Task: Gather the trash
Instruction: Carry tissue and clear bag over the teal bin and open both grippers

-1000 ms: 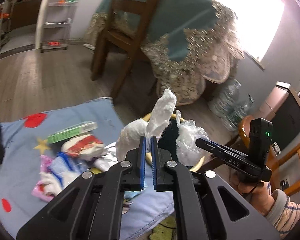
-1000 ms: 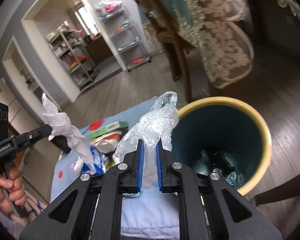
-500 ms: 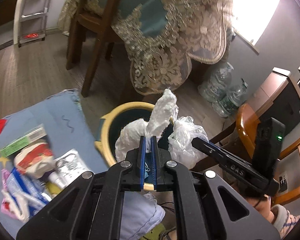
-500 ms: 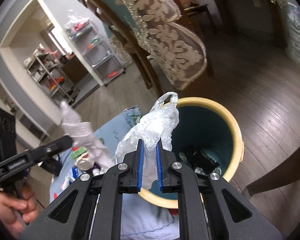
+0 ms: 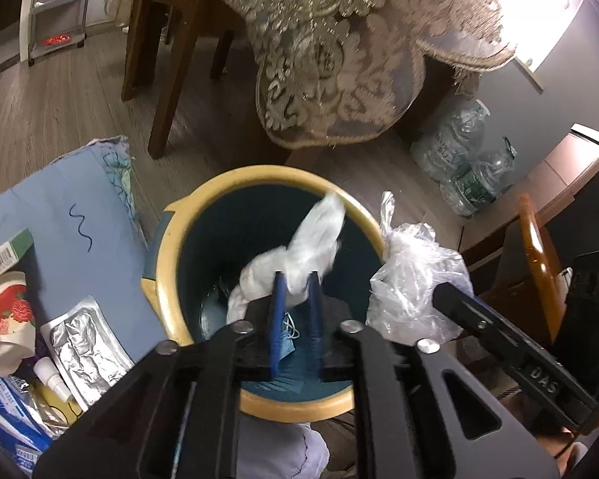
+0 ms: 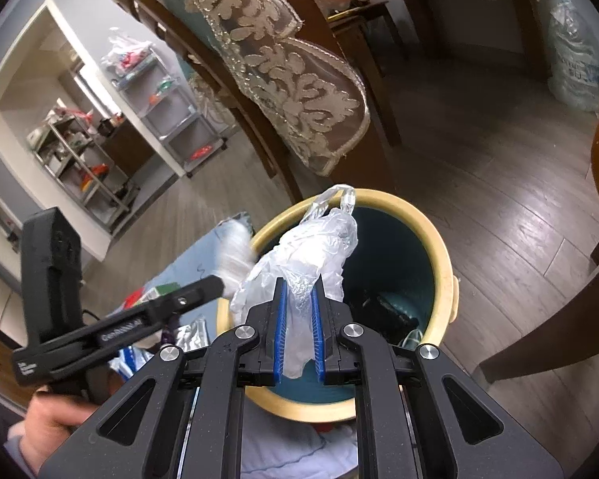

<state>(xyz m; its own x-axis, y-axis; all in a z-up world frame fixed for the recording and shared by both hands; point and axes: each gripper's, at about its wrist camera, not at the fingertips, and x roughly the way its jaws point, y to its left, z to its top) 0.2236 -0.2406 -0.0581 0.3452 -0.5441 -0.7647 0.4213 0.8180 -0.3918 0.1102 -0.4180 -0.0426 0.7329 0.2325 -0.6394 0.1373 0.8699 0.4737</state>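
A round bin with a yellow rim [image 5: 167, 263] and dark teal inside stands on the wood floor; it also shows in the right wrist view [image 6: 439, 255]. My left gripper [image 5: 295, 283] is over the bin mouth, its jaws parted, with a blurred white crumpled tissue [image 5: 299, 247] loose between and ahead of them. My right gripper [image 6: 299, 291] is over the bin's near rim with a clear crumpled plastic bag [image 6: 307, 255] between its pads; the bag also shows in the left wrist view [image 5: 415, 279]. Dark trash lies at the bin's bottom [image 6: 383, 315].
A blue mat [image 5: 60, 215] left of the bin carries more trash: a foil packet [image 5: 84, 335], a red-and-white wrapper [image 5: 4, 315], a green box [image 5: 0, 259]. A lace-draped table [image 5: 339, 48], a wooden chair [image 5: 171, 40] and water bottles [image 5: 459, 151] stand beyond the bin.
Both grippers have moved from over the mat to over the bin mouth. The left jaws have opened wider and the white tissue is slipping free. The right jaws have parted slightly around the bag.
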